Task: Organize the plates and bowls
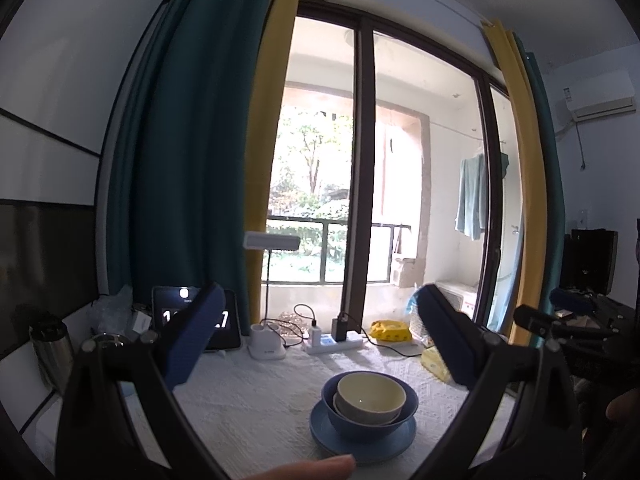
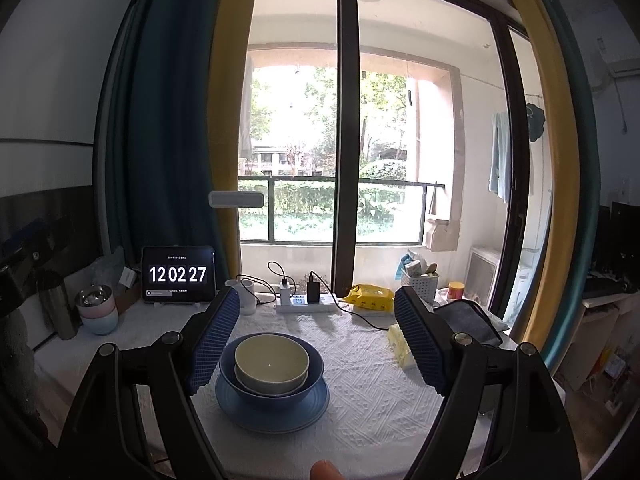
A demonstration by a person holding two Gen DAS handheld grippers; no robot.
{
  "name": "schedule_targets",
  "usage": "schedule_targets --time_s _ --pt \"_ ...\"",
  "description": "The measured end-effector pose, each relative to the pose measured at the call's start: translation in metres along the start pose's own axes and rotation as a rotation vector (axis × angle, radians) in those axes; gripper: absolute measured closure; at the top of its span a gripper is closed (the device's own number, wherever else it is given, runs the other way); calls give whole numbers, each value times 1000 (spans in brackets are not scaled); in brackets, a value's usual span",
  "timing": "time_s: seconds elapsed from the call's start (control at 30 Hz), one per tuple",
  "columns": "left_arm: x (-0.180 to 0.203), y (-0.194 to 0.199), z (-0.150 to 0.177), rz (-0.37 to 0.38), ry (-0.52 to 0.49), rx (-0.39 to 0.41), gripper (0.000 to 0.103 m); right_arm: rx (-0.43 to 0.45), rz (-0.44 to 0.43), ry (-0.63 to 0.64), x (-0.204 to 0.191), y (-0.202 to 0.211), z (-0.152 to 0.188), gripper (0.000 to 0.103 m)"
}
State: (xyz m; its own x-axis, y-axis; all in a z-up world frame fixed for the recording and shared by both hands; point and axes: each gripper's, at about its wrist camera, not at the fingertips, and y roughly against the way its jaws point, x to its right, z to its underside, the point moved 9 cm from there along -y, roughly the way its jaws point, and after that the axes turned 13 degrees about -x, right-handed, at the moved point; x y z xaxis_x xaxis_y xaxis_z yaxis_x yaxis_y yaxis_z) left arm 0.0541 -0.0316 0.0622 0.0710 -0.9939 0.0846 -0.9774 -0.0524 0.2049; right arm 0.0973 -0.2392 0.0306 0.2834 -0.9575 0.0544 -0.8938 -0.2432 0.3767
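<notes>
Both my left gripper (image 1: 316, 332) and right gripper (image 2: 318, 336) jaws stand open, empty; cream bowl (image 2: 271, 364) nested in blue bowl (image 2: 256, 394) on blue plate (image 2: 256, 418), mid-desk (image 2: 360, 400).

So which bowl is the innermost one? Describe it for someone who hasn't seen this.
On the white textured tablecloth before the window, a blue plate carries a dark blue bowl. Nested inside it sits the pale cream bowl, the only dish in the stack that isn't blue.

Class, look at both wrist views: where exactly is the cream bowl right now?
The cream bowl sits nested inside the blue bowl, which stands on the blue plate, centre of the white tablecloth in both views.
</notes>
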Motion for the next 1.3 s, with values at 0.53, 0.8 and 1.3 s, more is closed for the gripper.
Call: schedule_targets --time_s 0.53,0.8,1.3 --pt "2 -3 3 15 4 -21 5 -17 -8 1 0 -2 2 21" --pt "1 -4 5 17 3 -30 5 -20 -9 2 1 -2 3 21" --pt "1 -4 6 20 -2 -31 5 -27 -10 -1 2 -5 4 21"
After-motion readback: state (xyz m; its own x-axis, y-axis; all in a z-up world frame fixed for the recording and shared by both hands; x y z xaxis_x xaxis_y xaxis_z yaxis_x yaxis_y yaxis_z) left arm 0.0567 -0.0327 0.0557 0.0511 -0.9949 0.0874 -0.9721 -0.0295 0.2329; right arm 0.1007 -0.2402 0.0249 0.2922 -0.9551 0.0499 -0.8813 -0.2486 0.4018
